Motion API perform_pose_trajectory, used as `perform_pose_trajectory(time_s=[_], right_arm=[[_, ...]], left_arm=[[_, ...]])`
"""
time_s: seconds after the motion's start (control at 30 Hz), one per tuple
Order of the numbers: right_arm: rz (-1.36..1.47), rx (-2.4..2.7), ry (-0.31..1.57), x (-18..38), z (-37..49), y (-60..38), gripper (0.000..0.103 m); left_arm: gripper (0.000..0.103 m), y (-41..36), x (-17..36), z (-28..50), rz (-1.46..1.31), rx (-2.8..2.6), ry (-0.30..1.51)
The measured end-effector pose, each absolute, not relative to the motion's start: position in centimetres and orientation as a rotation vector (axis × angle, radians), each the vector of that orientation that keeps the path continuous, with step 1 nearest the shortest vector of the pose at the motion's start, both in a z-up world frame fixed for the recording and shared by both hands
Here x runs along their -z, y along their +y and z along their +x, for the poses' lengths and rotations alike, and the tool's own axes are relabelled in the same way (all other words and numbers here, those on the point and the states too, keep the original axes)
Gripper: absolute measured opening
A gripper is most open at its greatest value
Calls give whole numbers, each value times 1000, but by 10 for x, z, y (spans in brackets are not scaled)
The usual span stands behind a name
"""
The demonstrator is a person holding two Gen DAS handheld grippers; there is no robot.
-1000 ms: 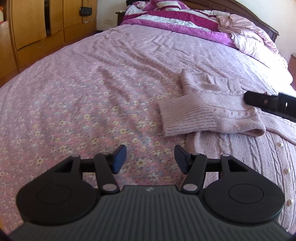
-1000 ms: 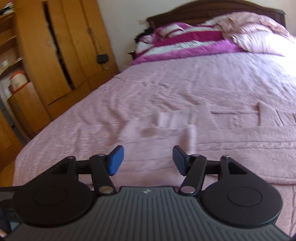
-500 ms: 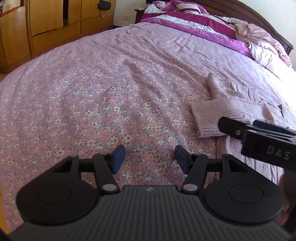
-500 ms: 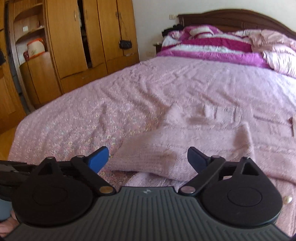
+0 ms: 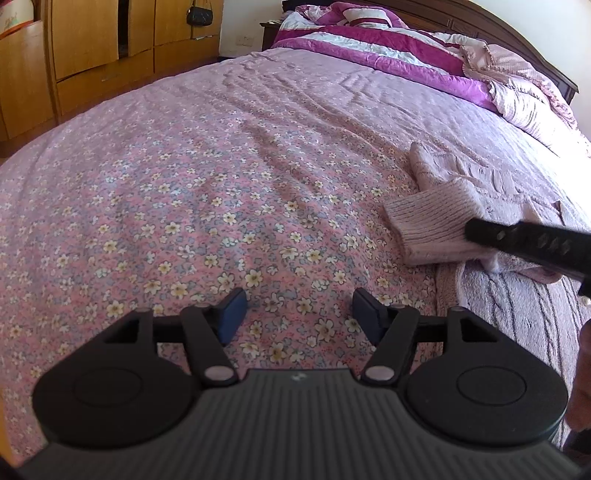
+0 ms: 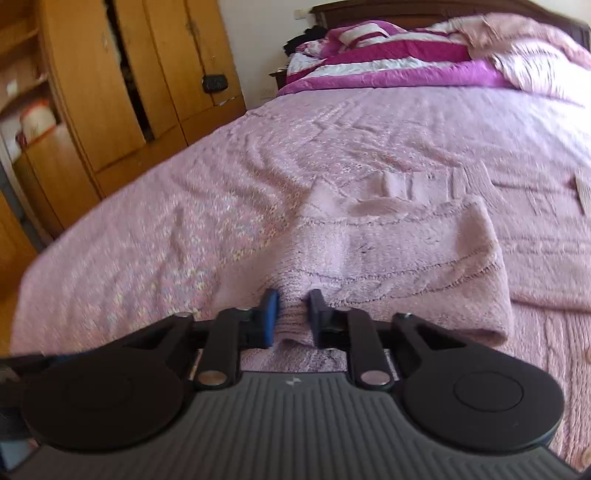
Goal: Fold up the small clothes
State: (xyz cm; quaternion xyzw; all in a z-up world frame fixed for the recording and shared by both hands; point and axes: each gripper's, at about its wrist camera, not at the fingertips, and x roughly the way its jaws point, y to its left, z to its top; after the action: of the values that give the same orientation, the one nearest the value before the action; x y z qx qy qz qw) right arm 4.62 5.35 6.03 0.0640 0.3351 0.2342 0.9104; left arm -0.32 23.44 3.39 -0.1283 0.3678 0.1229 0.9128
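Note:
A pale pink knitted cardigan (image 5: 436, 221) lies on the bed, one sleeve folded across its body; it fills the middle of the right wrist view (image 6: 399, 258). My right gripper (image 6: 293, 314) is shut on the sleeve's ribbed cuff edge, cloth pinched between the blue pads. The right gripper also shows as a black bar in the left wrist view (image 5: 517, 240), resting on the sleeve. My left gripper (image 5: 297, 314) is open and empty, hovering over the floral bedspread (image 5: 184, 206) to the left of the cardigan.
A folded magenta and white striped quilt (image 5: 388, 48) and pink pillows (image 5: 524, 96) lie at the head of the bed. A wooden wardrobe (image 6: 110, 92) stands along the left side, beyond the bed edge. The bed's headboard (image 6: 406, 7) is at the far end.
My right gripper has come down onto the folded sleeve and closed on its cuff; it was open before. My left gripper has drawn back to the left, off the cardigan.

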Motion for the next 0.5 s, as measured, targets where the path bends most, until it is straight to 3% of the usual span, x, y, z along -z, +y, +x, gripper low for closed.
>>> perform_pose_trajectory(time_s=[0.27,0.5], right_arm=[[377,-510,645,-84,48,15,9],[428,-472,544,-115,47,-26,9]], left_arm=[[66,240,-41,-9,-329,-274,733],[65,234,-55,-5,-305,-247,709]])
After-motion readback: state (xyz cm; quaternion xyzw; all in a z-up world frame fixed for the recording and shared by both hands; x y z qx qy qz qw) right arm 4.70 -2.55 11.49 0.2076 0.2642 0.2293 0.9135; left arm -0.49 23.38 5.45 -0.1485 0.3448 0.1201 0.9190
